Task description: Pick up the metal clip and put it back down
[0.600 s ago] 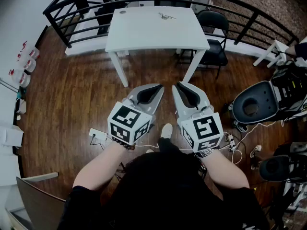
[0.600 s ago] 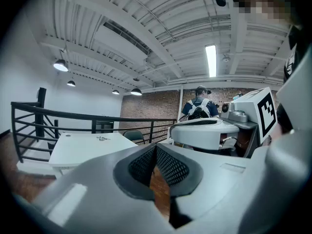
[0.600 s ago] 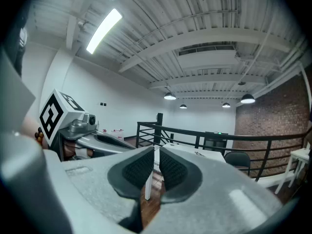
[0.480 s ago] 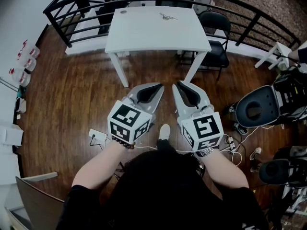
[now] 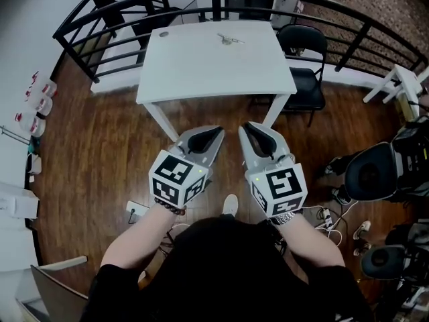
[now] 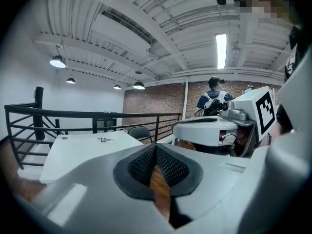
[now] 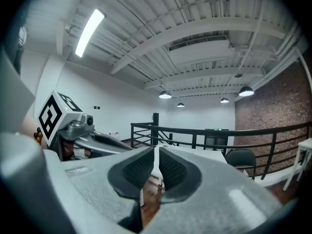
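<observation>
The small metal clip (image 5: 228,39) lies near the far edge of the white table (image 5: 201,72), well ahead of both grippers. The person holds my left gripper (image 5: 217,133) and right gripper (image 5: 245,127) side by side over the wooden floor, short of the table's near edge. Both are shut, with nothing between the jaws. In the left gripper view the clip (image 6: 104,140) shows as a small glint on the table (image 6: 73,155), beyond the closed left gripper (image 6: 156,148). The right gripper (image 7: 157,153) shows only a hairline slit between its pads; the clip is not visible there.
A black railing (image 5: 348,19) curves behind the table. A black chair (image 5: 305,52) stands at the table's right end. Dark equipment (image 5: 375,173) and cables lie on the floor at right, a white power strip (image 5: 136,210) at left. A small round object (image 5: 163,33) sits on the table's far left.
The table has come closer and sits lower in the head view, so the person has moved toward it. Both grippers stay shut, side by side.
</observation>
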Motion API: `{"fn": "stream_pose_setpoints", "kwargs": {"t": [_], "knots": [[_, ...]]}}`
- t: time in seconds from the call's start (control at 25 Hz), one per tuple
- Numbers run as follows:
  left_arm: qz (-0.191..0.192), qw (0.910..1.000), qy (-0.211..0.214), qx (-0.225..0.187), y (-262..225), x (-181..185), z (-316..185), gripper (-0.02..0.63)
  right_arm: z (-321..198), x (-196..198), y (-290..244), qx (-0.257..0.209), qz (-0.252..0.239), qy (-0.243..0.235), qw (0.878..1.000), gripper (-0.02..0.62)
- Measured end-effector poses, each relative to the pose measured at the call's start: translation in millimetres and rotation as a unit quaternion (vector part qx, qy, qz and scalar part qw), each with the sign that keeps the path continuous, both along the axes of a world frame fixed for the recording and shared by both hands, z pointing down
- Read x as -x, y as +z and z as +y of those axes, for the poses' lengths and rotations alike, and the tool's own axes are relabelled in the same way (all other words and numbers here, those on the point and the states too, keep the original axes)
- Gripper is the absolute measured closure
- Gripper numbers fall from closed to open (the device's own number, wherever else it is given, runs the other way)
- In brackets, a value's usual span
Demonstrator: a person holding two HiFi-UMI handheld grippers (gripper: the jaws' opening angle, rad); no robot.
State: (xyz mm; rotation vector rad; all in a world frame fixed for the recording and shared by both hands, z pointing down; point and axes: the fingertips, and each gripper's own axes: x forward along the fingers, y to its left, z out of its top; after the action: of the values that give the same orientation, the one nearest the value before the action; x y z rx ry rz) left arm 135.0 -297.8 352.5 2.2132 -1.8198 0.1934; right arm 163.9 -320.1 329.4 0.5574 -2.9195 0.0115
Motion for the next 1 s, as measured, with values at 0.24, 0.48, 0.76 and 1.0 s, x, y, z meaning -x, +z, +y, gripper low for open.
{"fn": "stream_pose_setpoints", "kwargs": {"t": [0.24,0.48,0.76,1.0], "knots": [[-0.010,0.9999,-0.012,0.000,12.6,12.3,-58.5,0.591,-60.9,12.0,15.8,-0.003,-0.005,-0.009,1.000,0.575],[-0.013,0.9997,-0.014,0.013,19.6,32.2,-108.8,0.591,-112.8,32.2,19.2,-0.004,-0.005,-0.012,1.000,0.575],[-0.002,0.9999,-0.005,0.015,10.8,91.5,-151.4,0.591,-156.0,92.5,16.1,-0.004,0.016,-0.002,1.000,0.575],[0.013,0.9998,0.006,0.011,11.5,158.9,-193.4,0.591,-196.4,158.3,25.2,-0.016,0.042,0.014,0.999,0.575]]}}
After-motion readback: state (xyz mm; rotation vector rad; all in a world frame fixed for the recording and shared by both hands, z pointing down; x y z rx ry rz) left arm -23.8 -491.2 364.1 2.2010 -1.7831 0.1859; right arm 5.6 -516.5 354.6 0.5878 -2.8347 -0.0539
